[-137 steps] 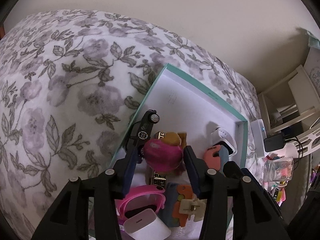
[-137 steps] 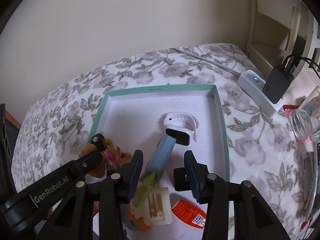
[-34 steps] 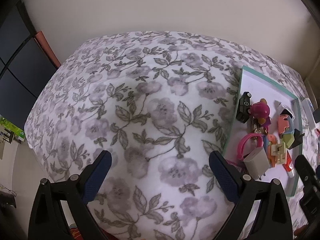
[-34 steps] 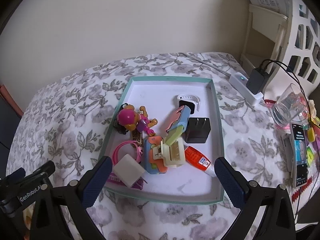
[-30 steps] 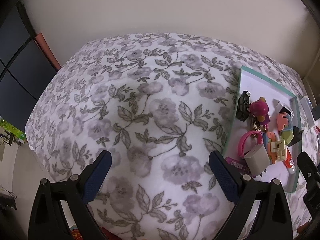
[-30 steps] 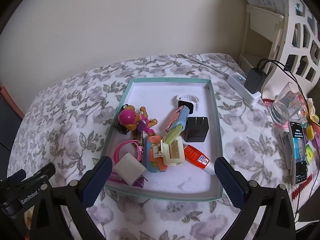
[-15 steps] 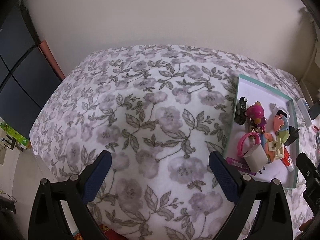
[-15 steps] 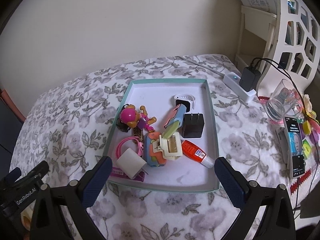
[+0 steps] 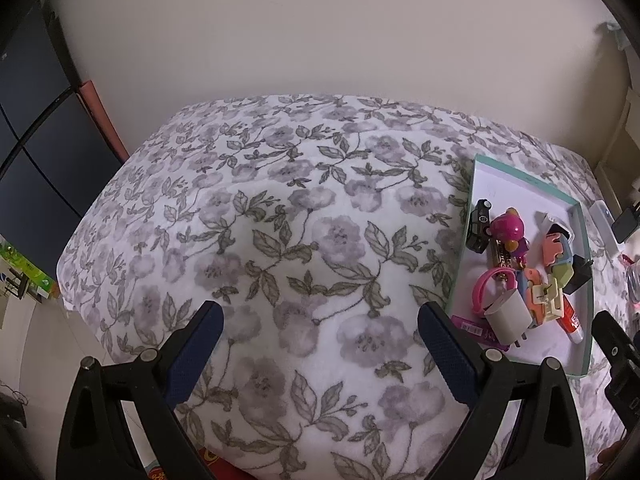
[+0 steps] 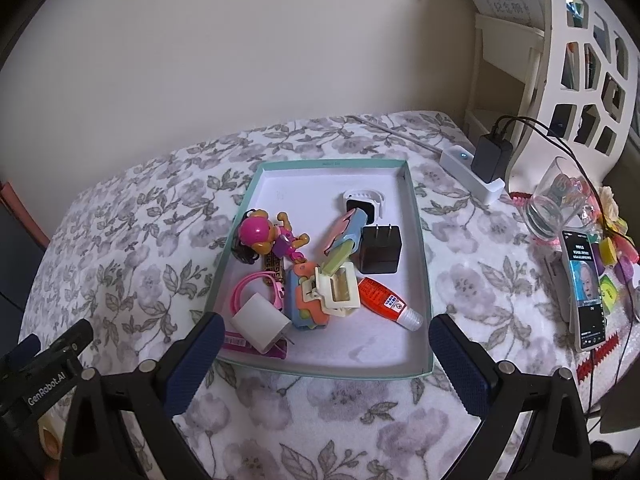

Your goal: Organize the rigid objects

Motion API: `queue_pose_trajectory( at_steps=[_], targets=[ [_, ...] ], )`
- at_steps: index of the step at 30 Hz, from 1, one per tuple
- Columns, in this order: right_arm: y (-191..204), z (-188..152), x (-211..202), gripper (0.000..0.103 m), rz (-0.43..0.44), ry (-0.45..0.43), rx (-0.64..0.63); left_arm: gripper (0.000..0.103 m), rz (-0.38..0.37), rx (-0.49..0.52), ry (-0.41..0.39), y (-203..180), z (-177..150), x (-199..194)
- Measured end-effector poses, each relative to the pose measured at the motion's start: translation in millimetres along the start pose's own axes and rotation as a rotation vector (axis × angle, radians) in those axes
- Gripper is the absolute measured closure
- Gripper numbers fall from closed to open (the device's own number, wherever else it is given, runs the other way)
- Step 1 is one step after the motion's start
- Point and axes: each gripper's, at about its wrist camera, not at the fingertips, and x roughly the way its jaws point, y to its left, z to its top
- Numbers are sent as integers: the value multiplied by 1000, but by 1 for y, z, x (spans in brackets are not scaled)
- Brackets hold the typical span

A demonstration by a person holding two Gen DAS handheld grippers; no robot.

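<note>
Tray (image 10: 418, 236): teal-rimmed, white-floored, lying on the floral bed cover (image 9: 280, 240); landmark for all below
Left gripper (image 9: 320, 340): jaws wide, holding nothing, hovering over bare cover well left of the tray
Right gripper (image 10: 320, 354): jaws wide, holding nothing, just short of the tray's near rim
Change: both grippers now pulled back and up from the tray, where seconds ago both sat low among the toys, the left around the pink-headed doll; since a second ago, only more rise and a wider view
Pink-headed doll (image 10: 262, 236): inside the tray, by its left wall, beside a small black toy car (image 9: 479, 226)
White charger (image 10: 261, 323): near-left corner of the tray, resting on a pink ring (image 10: 250, 288) and a magenta strip
Black plug block (image 10: 380, 249): inside, toward the right wall, touching a blue-and-peach piece (image 10: 347, 232)
White watch (image 10: 362, 202): farther in, past the black block
Red tube (image 10: 384, 300): inside, near the middle, cap pointing at the near-right corner
Cream clip (image 10: 338, 288): piled on an orange-and-blue toy at tray centre
Outside the tray: glass, phone and power strip to its right, likely not part of the job
Meaning: every loose item looks gathered in the tray, so likely finished or nearly so, items piled rather than lined up
</note>
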Motion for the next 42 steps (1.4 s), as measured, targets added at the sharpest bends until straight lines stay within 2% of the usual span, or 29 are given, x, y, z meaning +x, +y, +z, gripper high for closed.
queue_pose_trajectory(
  at_steps=[42],
  targets=[
    [2, -1, 6, 0, -6, 16, -39, 5, -4, 1, 10, -2, 2, 2]
  ],
)
